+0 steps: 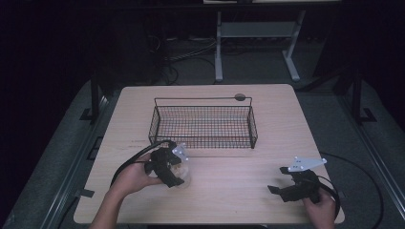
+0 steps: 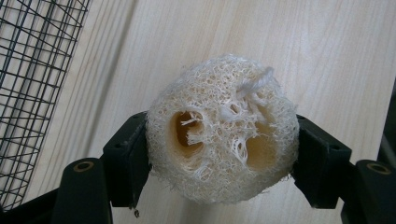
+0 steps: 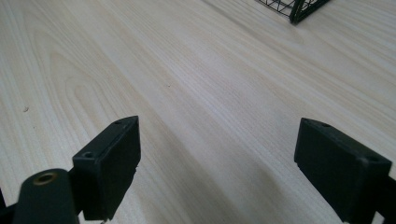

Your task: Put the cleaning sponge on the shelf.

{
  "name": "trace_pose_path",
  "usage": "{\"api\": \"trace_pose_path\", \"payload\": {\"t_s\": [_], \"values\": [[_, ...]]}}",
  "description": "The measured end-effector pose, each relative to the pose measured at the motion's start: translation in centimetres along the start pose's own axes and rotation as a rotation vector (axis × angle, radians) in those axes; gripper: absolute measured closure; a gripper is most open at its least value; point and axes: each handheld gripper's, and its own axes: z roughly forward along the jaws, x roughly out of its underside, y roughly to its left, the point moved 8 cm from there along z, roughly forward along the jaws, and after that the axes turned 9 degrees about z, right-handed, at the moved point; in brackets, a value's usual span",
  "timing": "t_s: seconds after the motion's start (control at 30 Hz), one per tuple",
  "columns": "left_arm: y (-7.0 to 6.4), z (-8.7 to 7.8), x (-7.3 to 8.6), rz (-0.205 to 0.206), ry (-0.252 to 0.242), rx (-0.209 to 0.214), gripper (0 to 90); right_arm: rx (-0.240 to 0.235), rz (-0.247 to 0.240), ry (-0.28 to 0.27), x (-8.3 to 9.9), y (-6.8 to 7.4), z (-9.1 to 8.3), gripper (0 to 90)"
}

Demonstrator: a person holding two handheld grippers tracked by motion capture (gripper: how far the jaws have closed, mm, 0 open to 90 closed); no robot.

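Observation:
A round, pale loofah sponge [image 2: 223, 130] with holes in its face sits between the two black jaws of my left gripper [image 2: 223, 163], which is shut on it. In the high view that left gripper [image 1: 177, 172] is held near the table's front left, just in front of the black wire basket [image 1: 204, 141], with the loofah [image 1: 184, 168] showing pale at its tip. My right gripper [image 1: 278, 180] hovers low at the front right, its jaws wide apart with nothing between them; in its own view the right gripper [image 3: 217, 163] faces bare wood.
The light wooden table [image 1: 239, 181] carries the wire basket near its centre back. A basket corner [image 3: 299, 9] shows at the top of the right gripper view, and basket mesh [image 2: 32, 70] lines the left of the left gripper view. Cables trail off both grippers.

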Motion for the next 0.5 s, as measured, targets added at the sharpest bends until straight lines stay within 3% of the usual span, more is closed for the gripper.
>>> {"api": "trace_pose_path", "payload": {"t_s": [0.5], "values": [[1.0, -1.5, -0.8, -0.010, -0.026, 0.010, 28.5, -0.001, 0.004, -0.002, -0.1, 0.0, 0.1, 14.2]]}}
